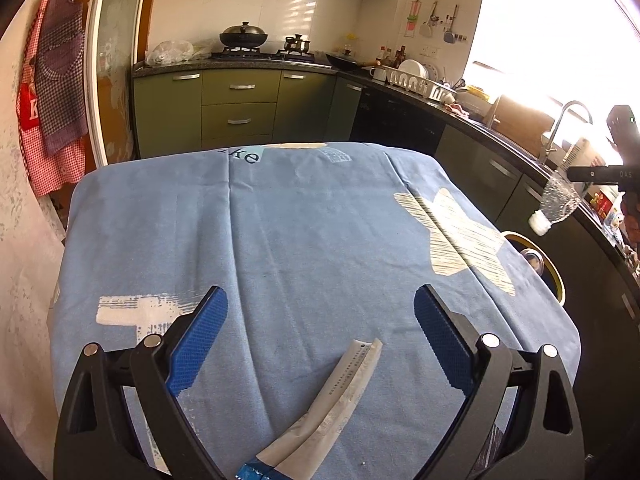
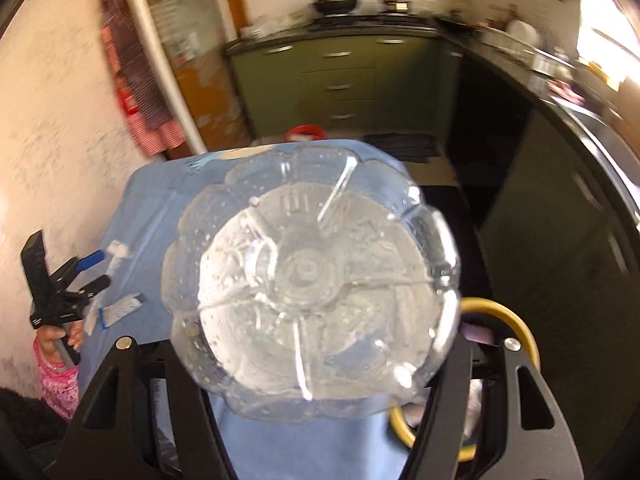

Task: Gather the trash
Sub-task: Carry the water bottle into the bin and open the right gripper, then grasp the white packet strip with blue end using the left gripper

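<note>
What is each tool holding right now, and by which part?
The right tool grips a clear plastic bottle around its lower body, cap end pointing down. The left tool holds nothing; its jaws stand open above a wrapper on the table.

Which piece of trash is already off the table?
The clear bottle: the right claw holds it in the air, cap down, near the bin. The flattened tube lies on the blue cloth.

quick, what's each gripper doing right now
Left gripper: open, empty, above the wrapper on the table.
Right gripper: closed on the clear plastic bottle, near the yellow-rimmed bin.
</note>
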`<state>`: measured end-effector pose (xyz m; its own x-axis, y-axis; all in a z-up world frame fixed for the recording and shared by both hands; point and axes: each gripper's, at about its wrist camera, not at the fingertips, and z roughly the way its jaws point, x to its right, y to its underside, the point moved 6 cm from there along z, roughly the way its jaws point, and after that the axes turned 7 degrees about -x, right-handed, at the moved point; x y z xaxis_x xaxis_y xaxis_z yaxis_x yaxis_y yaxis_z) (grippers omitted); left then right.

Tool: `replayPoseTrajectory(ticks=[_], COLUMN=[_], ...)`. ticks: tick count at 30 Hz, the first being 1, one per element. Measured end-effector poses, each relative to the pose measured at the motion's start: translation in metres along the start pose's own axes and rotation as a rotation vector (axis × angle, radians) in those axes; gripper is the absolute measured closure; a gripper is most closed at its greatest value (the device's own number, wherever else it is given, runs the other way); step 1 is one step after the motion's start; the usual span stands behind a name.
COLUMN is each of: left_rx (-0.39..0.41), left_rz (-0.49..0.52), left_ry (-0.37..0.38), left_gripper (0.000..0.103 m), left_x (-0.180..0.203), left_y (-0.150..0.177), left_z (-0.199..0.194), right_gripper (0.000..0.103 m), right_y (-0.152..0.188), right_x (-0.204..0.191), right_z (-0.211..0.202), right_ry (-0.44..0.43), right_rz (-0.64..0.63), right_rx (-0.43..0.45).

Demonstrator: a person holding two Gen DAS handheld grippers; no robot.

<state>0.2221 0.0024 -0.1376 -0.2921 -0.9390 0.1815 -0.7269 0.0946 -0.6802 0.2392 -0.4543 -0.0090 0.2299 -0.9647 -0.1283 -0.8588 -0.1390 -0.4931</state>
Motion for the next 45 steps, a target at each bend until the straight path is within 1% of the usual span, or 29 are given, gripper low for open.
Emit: replayPoseTrajectory(ticks=[2,5,7,10,14,17,18,19,20,21,22,26,29,34,39,41,45], left_rx=[-0.001,0.002,0.006,0.008,-0.004,-0.012,-0.013,-0.014,-0.014,-0.015,-0.016,-0.018,-0.019,-0.036,-0.05,-0.06,-0.093], left_rz=[0.013,0.031,0.045,0.058,0.068,0.073,0.074,0.076,0.077,0.079,0.08,0.085,0.092,0.11,0.116,0.118,0.146], left_ry=[0.0,-0.001,0.002,0.001,-0.004,-0.006,-0.006,-0.006,-0.007,-0.008,-0.008,-0.006,-0.004,0.003,-0.009,0.001,-0.02], left_gripper=[0.01,0.01,0.01,0.01,0.01,0.01,0.01,0.01,0.01,0.01,0.01,0.01,0.01,0.01,0.01,0.01,0.01], left_x=[0.004,0.008,0.011,0.015,0.017,0.017,0.017,0.018,0.018,0.018,0.018,0.019,0.021,0.027,0.028,0.027,0.019], left_y=[0.0,0.0,0.0,0.001,0.002,0.003,0.004,0.004,0.004,0.005,0.005,0.006,0.007,0.009,0.008,0.009,0.012], left_z=[0.001,0.001,0.001,0.002,0.006,0.008,0.009,0.009,0.01,0.01,0.01,0.011,0.011,0.015,0.014,0.009,-0.002], right_gripper=[0.042,0.041,0.041,0.041,0.041,0.04,0.04,0.037,0.033,0.028,0.025,0.024,0.024,0.024,0.024,0.024,0.024], right_y=[0.015,0.039,0.058,0.081,0.105,0.108,0.108,0.113,0.115,0.114,0.115,0.11,0.108,0.109,0.121,0.125,0.133], right_x=[0.038,0.092,0.127,0.16,0.176,0.172,0.169,0.167,0.164,0.16,0.156,0.146,0.129,0.103,0.085,0.078,0.06], right_z=[-0.012,-0.014,-0.004,0.023,0.06,0.082,0.086,0.09,0.09,0.088,0.085,0.065,0.052,0.036,0.019,0.017,0.017], right_ry=[0.07,0.173,0.254,0.328,0.388,0.477,0.489,0.495,0.495,0.49,0.48,0.454,0.436,0.376,0.297,0.263,0.212], right_rz=[0.066,0.157,0.208,0.239,0.199,0.107,0.078,0.05,0.037,0.028,0.022,0.032,0.053,0.103,0.164,0.169,0.151], right_rx=[0.007,-0.007,-0.046,-0.123,-0.209,-0.24,-0.252,-0.267,-0.265,-0.255,-0.236,-0.175,-0.129,-0.052,0.035,0.053,0.069])
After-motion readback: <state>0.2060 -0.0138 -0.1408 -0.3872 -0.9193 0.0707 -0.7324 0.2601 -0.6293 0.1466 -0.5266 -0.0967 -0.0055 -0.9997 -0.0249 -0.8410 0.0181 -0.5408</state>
